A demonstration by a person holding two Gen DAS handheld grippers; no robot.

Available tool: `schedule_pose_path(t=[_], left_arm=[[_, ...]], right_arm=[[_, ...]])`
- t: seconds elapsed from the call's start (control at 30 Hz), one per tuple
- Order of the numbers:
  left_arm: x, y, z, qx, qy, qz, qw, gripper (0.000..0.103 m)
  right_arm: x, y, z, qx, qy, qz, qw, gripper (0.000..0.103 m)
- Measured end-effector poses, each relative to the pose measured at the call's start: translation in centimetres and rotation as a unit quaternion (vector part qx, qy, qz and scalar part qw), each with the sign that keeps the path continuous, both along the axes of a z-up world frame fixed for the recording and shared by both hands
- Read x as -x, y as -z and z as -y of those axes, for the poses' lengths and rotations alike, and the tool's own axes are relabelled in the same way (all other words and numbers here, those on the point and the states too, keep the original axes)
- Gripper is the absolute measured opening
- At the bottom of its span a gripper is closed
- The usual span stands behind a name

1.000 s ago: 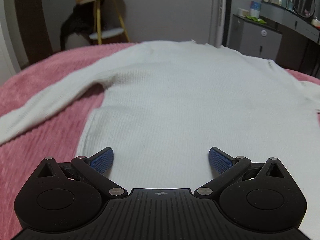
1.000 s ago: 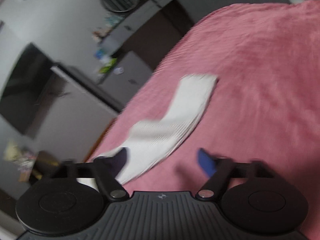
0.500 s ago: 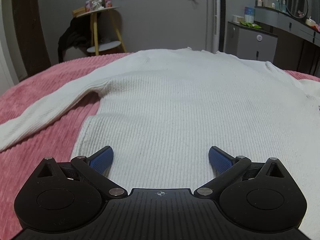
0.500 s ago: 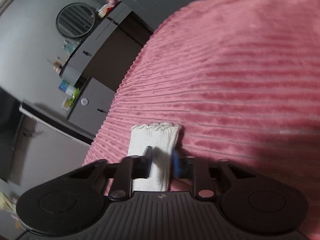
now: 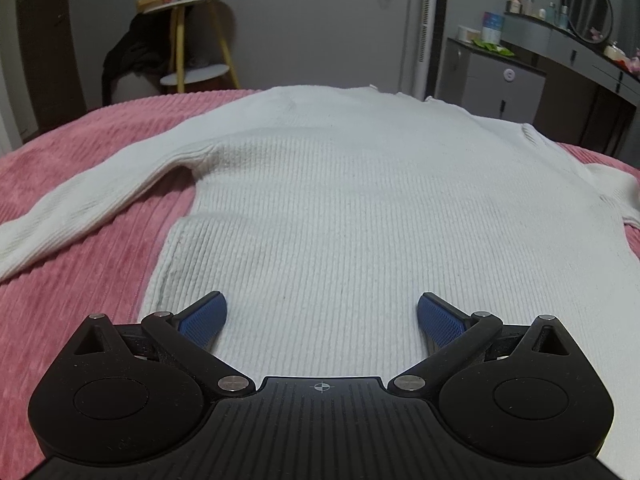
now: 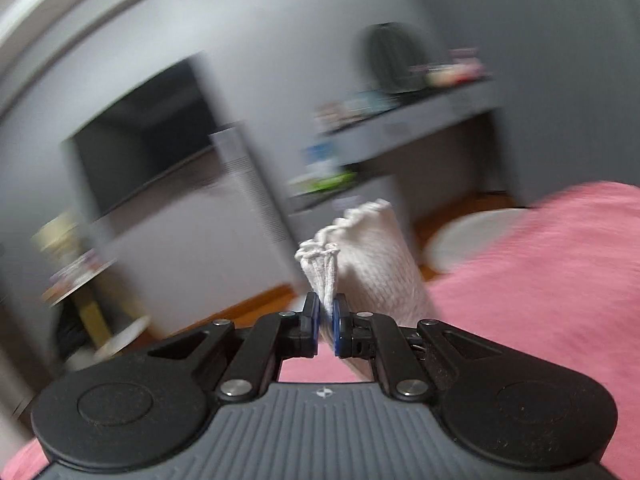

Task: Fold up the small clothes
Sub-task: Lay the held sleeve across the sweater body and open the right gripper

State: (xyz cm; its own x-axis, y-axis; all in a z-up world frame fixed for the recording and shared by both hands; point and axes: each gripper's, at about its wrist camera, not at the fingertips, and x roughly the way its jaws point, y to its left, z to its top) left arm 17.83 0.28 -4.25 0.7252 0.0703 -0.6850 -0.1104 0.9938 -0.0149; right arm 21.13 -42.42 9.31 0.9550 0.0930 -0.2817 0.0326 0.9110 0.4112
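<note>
**Right gripper pinches the sweater cuff; left gripper spread over the hem**

The pink ribbed bedspread (image 5: 80,264) fills the ground under and around both grippers, running out to the left of the left gripper and to the right of the right one. On it, straight ahead of the left gripper (image 5: 322,314), lies the white ribbed knit sweater (image 5: 360,200), spread flat with its hem nearest the gripper and its neckline at the far end. Its hem corner and side edge sit just outside the left blue pad, with bare bedspread beyond that. One long sleeve (image 5: 88,208) stretches out ahead and to the left, lying flat. The left gripper's fingers stand wide apart above the hem area, holding nothing.

The right gripper (image 6: 326,320) is closed tight on the sleeve cuff (image 6: 360,248) of the same white knit, with the frilled cuff edge sticking up just past its fingertips and the fabric lifted off the bed. That view is motion-blurred, so how much of the sleeve trails below is hard to tell. Open bedspread (image 6: 540,300) lies to its right.

Beyond the bed's far edge stand a grey cabinet (image 5: 492,84) ahead and right, and a small yellow-legged side table (image 5: 188,40) ahead and left.
</note>
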Motion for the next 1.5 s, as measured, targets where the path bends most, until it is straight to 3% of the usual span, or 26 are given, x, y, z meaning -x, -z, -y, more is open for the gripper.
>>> schedule_pose_path(t=[0.1,0.2,0.37,0.53,0.63,0.7,0.83,0.9,0.97,1.03,1.07,1.13,1.23,1.3,1.37,1.4,1.5], left_arm=[[0.1,-0.1,-0.1,-0.005,0.009,0.001,0.9999,0.103],[0.2,-0.4,-0.6,0.008,0.017,0.004,0.9998,0.103],[-0.3,-1.3,-2.0,0.073,0.031,0.011,0.9968,0.103],[-1.8,-3.0,-2.0,0.125,0.062,0.028,0.9898,0.103],[-3.8,-3.8,-0.6,0.135,0.090,0.034,0.9862,0.103],[-5.9,-4.1,0.7,0.140,0.114,0.031,0.9831,0.103],[-11.4,-3.5,2.6,0.209,0.142,-0.011,0.9675,0.102],[-13.9,-3.0,3.1,0.251,0.141,-0.028,0.9573,0.094],[-15.9,-2.3,3.8,0.278,0.147,-0.054,0.9478,0.076],[-17.2,-1.5,4.4,0.283,0.155,-0.076,0.9435,0.072],[-17.6,-1.1,4.5,0.274,0.155,-0.080,0.9456,0.072],[-17.9,-0.8,4.3,0.268,0.147,-0.083,0.9486,0.060],[-18.1,-0.2,3.2,0.311,0.125,-0.094,0.9375,0.052],[-18.0,-0.2,2.4,0.327,0.114,-0.099,0.9330,0.053],[-17.6,-0.6,1.7,0.313,0.112,-0.094,0.9384,0.057],[-17.4,-0.8,1.5,0.308,0.110,-0.091,0.9405,0.065],[-17.3,-0.6,0.8,0.320,0.104,-0.095,0.9369,0.067]], right_arm=[[-1.6,0.3,-7.1,0.031,-0.093,-0.007,0.995,0.007],[-2.1,1.5,-11.0,0.006,-0.141,-0.042,0.989,0.034],[0.9,4.4,-9.4,-0.059,-0.050,-0.062,0.995,0.037],[4.6,9.2,-7.0,-0.093,0.026,-0.105,0.990,0.037],[3.9,11.9,-5.8,-0.117,0.036,-0.139,0.983,0.037],[4.0,12.6,-5.5,-0.128,0.038,-0.134,0.982,0.037],[3.2,13.2,-5.7,-0.128,0.038,-0.137,0.981,0.037],[3.0,13.3,-5.3,-0.145,0.040,-0.138,0.979,0.037],[3.0,13.8,-4.8,-0.158,0.040,-0.138,0.977,0.037],[2.6,13.9,-4.7,-0.163,0.042,-0.140,0.976,0.037],[2.5,14.1,-4.5,-0.168,0.044,-0.139,0.975,0.037],[2.4,14.2,-4.2,-0.182,0.042,-0.140,0.972,0.037],[2.3,14.5,-4.2,-0.193,0.039,-0.138,0.971,0.037],[2.2,14.5,-4.3,-0.193,0.035,-0.140,0.971,0.037],[2.3,14.3,-4.4,-0.193,0.032,-0.135,0.971,0.038],[2.4,14.2,-4.5,-0.190,0.034,-0.133,0.972,0.038],[2.5,14.1,-4.6,-0.190,0.039,-0.133,0.972,0.040]])
